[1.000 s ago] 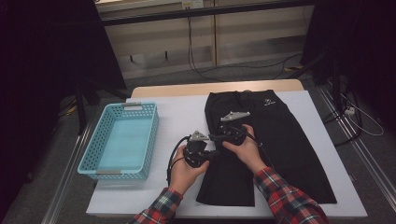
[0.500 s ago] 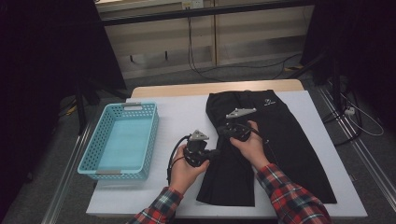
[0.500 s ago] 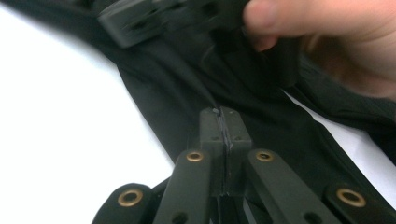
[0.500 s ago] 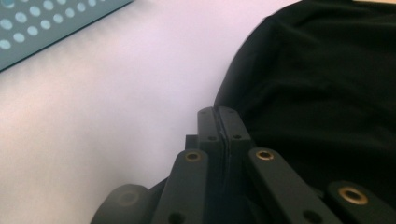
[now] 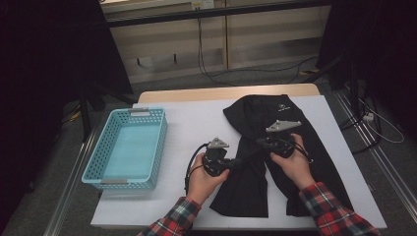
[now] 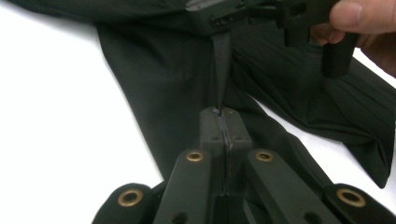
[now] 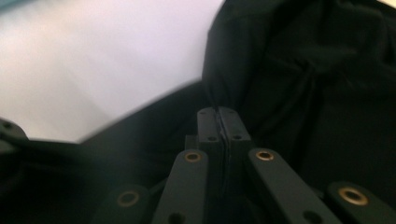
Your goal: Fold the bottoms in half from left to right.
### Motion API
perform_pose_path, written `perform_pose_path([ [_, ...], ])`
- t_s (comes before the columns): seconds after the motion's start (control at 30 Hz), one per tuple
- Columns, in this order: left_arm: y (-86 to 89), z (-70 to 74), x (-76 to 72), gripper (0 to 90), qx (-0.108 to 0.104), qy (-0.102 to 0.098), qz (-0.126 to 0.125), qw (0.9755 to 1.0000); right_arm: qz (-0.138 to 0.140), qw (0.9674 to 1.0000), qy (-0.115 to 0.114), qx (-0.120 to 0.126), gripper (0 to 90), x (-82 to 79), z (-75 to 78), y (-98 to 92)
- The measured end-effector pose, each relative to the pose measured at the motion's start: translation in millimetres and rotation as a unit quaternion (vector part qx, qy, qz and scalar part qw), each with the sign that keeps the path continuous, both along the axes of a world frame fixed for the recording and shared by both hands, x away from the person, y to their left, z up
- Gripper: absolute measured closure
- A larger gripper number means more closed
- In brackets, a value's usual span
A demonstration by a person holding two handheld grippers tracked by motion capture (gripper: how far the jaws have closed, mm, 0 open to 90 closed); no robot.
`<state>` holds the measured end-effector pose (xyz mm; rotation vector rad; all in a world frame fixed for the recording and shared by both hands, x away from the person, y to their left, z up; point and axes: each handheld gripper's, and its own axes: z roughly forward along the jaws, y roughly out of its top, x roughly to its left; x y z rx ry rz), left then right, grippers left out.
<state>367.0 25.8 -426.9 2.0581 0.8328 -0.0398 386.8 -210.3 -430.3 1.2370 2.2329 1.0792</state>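
Observation:
Black trousers (image 5: 305, 118) lie spread on the white table (image 5: 192, 123), waist away from me and legs toward me. My left gripper (image 5: 235, 161) is shut on a fold of the trouser fabric (image 6: 154, 70), seen pinched at its tips (image 6: 223, 112). My right gripper (image 5: 259, 142), held to the right of it, is shut on the same cloth (image 7: 327, 93), its tips (image 7: 217, 112) closed on a raised edge. A narrow band of fabric runs taut between the two grippers. In the left gripper view the right gripper (image 6: 219, 18) sits at the top, with the stretched strip hanging from it.
A light blue plastic basket (image 5: 98, 172) stands on the table's left side with nothing in it. Bare white table lies between the basket and the trousers. Beyond the far edge are dark floor, cables and a low shelf.
My right hand has moved to the right, away from the left gripper, and its jaws have shut on the fabric, pulling a strip taut between them. The left hand has stayed put.

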Motion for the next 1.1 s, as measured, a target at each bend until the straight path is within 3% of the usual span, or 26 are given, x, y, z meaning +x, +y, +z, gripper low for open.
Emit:
perform_pose_path([
  [0.07,-2.1,-2.8,0.1,89.9,0.006,0.003,-0.003,1.0,0.001,0.9999,-0.01,0.0,78.2,0.3,-3.2,0.2],
  [0.13,-2.1,-3.8,0.4,89.9,0.005,0.003,-0.001,1.0,0.003,0.9997,-0.023,-0.001,75.0,2.4,-3.1,2.0],
  [0.17,-1.5,-4.5,1.2,89.9,0.006,0.004,0.001,1.0,0.003,0.9994,-0.032,0.015,66.9,9.3,-3.0,7.4],
  [0.4,1.2,-4.6,2.9,89.9,0.001,0.007,0.007,1.0,0.013,0.9989,-0.044,0.007,54.2,40.7,-4.9,32.5],
  [0.57,4.0,-5.0,4.0,89.9,0.0,0.008,0.01,0.9999,0.021,0.9985,-0.051,0.001,55.8,53.2,-4.6,43.1],
  [0.63,5.1,-5.0,4.4,89.9,-0.001,0.008,0.013,0.9999,0.022,0.9987,-0.042,-0.018,57.1,63.6,-10.4,47.9],
  [0.83,6.7,-5.9,5.6,89.9,0.0,0.012,0.013,0.9998,0.013,0.999,-0.013,-0.04,55.0,76.3,-29.1,51.5],
  [0.9,6.1,-6.7,5.4,89.9,0.0,0.012,0.015,0.9998,0.012,0.9986,-0.018,-0.048,56.3,76.7,-31.6,51.6],
  [0.97,5.5,-6.6,5.6,89.9,-0.001,0.013,0.014,0.9998,0.011,0.9981,-0.025,-0.056,63.9,77.6,-32.2,50.6],
  [1.0,5.2,-5.6,5.7,89.9,-0.001,0.014,0.01,0.9999,0.006,0.9977,-0.028,-0.061,74.4,79.1,-31.7,47.9],
  [1.03,4.6,-5.2,5.5,89.9,-0.003,0.011,0.012,0.9999,0.004,0.9975,-0.029,-0.064,79.2,80.1,-30.8,46.1],
  [1.1,4.1,-4.4,5.2,89.9,-0.005,0.01,0.013,0.9999,-0.001,0.9979,-0.027,-0.058,82.9,81.1,-29.6,43.7],
])
